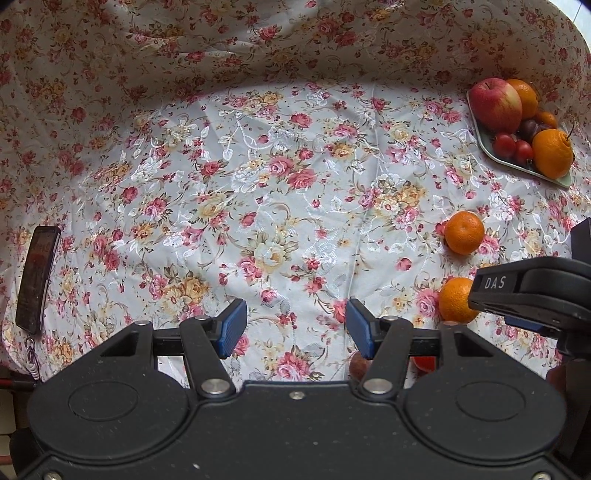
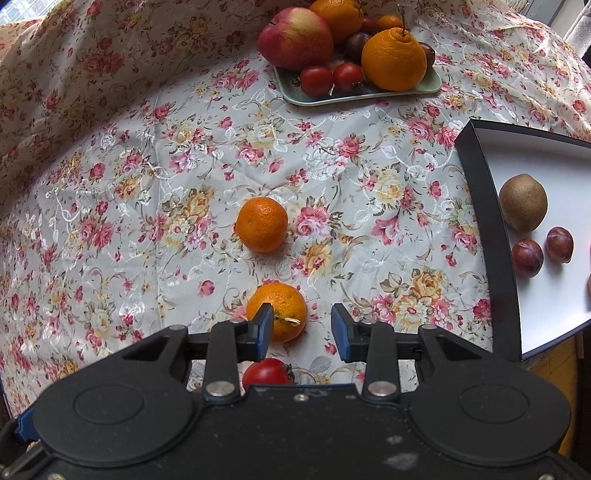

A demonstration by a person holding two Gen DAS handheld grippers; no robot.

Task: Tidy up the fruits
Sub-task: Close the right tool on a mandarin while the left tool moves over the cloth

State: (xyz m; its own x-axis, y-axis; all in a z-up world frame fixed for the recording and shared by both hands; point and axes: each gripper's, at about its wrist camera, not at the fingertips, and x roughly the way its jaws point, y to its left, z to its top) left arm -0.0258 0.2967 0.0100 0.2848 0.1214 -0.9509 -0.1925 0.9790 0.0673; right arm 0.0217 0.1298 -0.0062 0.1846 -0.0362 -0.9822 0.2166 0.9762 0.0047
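Spread across the whole surface, a wrinkled floral tablecloth [image 1: 280, 192] of pink roses on white, glossy under daylight. Rising in folds at 12 o'clock, more of the same cloth. Lying at 9 o'clock, a dark phone [image 1: 37, 278]. Glimpsed at 11 o'clock from the right wrist, a bright window [image 2: 22, 11].

Each gripper, left [image 1: 296, 328] and right [image 2: 302, 326], is built of matte black plastic. Ribbed blue pads [image 1: 232, 328] are fitted to the fingers. Silver screws are set at the linkage pivots.
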